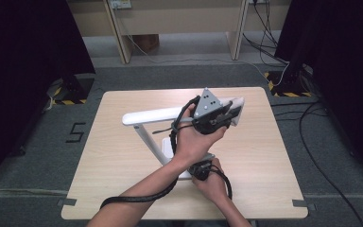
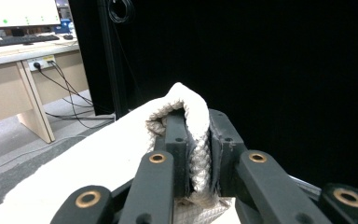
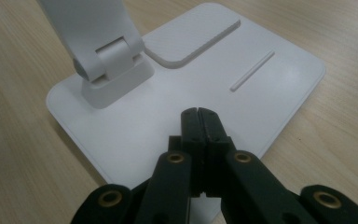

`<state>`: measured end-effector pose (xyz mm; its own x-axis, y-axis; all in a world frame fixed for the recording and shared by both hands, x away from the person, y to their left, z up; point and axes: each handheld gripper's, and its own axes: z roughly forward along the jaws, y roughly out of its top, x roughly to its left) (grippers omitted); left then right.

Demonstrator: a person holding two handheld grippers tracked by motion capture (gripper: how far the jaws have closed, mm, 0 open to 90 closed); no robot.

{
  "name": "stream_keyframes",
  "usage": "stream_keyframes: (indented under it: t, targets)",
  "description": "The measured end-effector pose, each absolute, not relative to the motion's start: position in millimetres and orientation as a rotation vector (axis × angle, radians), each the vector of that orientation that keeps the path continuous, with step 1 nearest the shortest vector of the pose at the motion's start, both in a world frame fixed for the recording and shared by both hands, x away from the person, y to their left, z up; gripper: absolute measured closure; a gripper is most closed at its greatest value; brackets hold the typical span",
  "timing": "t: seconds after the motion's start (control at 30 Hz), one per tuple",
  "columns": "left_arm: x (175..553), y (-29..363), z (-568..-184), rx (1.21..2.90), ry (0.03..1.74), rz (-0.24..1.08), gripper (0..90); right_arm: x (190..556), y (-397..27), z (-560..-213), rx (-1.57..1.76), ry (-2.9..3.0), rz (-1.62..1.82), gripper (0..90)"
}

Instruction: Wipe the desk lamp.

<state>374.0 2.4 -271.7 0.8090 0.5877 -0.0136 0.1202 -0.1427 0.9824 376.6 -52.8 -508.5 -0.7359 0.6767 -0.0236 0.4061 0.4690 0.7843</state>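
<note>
Left hand-held gripper [image 2: 198, 140] pinches white cloth [image 2: 186, 105].

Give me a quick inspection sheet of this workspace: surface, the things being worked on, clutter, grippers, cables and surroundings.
Surface: light wooden table, bare apart from the lamp.
Job's things: white desk lamp, its base flat on the table; white cloth over the lamp head.
Clutter: nothing seen.
Grippers: left gripper shut on the cloth at the lamp head; right gripper shut, empty, its tips over the base.
Cables: black gripper cable trails along the left forearm; loose cables on the floor to the right.
Surroundings: grey carpet, black curtains, wooden desk legs behind.
</note>
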Motion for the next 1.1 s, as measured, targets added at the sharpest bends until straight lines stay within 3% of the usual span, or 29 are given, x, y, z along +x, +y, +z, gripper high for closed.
stream_keyframes:
  t: [1.1]
  targets:
    - [370, 2, -302, 1.724, 0.592, 0.460, 80.2, 377, -53, -509, 0.898, 2.389, 1.143, 90.0]
